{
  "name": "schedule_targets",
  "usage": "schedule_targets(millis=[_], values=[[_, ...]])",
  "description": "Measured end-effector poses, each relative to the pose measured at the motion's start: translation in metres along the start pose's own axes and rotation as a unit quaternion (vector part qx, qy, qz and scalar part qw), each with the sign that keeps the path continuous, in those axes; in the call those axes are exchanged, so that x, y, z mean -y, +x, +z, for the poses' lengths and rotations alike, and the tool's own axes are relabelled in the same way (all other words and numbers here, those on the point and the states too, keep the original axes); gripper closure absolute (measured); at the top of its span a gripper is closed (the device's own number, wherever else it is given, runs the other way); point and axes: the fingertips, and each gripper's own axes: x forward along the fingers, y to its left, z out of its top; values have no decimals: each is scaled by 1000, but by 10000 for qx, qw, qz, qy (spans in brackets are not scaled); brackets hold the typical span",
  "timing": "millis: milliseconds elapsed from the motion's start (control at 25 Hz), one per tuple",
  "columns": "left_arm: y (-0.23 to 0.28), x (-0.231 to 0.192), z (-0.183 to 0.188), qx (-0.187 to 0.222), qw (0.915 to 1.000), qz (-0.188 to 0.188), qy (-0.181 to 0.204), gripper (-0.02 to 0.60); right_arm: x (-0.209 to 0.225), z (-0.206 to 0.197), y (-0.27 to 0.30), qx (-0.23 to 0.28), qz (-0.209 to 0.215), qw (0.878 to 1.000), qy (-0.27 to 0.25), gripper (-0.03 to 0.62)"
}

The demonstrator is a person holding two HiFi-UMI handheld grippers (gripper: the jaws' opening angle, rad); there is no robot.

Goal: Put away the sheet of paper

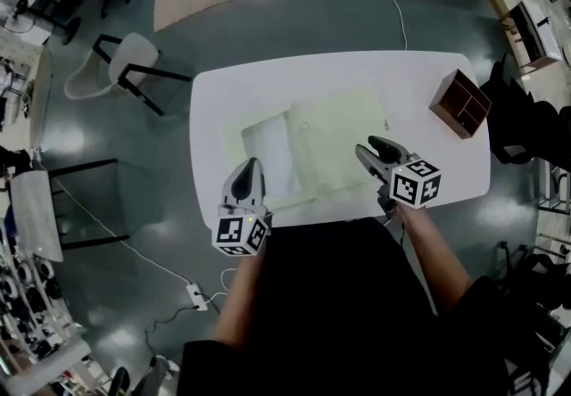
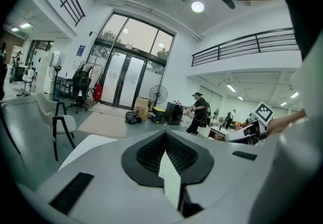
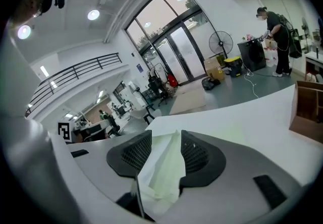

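1. The left hand-held gripper [image 2: 165,140] is clenched on the thin edge of a white paper [image 2: 170,177], which stands upright between the closed jaws.
2. In the head view, this hand-held gripper [image 1: 251,164] is seen at the near left of the paper [image 1: 268,152].
3. The right hand-held gripper [image 3: 174,137] is clamped on a crumpled fold of a pale green sheet [image 3: 161,172]; the jaws are kept slightly apart by the fold.
4. In the head view, this hand-held gripper [image 1: 368,150] is found at the near right edge of the green sheet [image 1: 339,140].
5. The paper is laid on the left part of the green sheet, and both are spread on the white bench [image 1: 357,69]. Whether the paper is tucked inside the sheet cannot be told.
6. A brown wooden box [image 1: 459,103] with open compartments is set at the bench's far right corner, well apart from the sheet.
7. A white chair [image 1: 125,64] is seen on the grey floor [image 1: 321,2] beyond the bench's left end.
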Motion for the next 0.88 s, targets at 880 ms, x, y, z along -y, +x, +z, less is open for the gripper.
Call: schedule_targets(millis=[880], values=[[-15,72,48,547,9971,377,361,578,5,69,-92,947,41,9919,-850,592]])
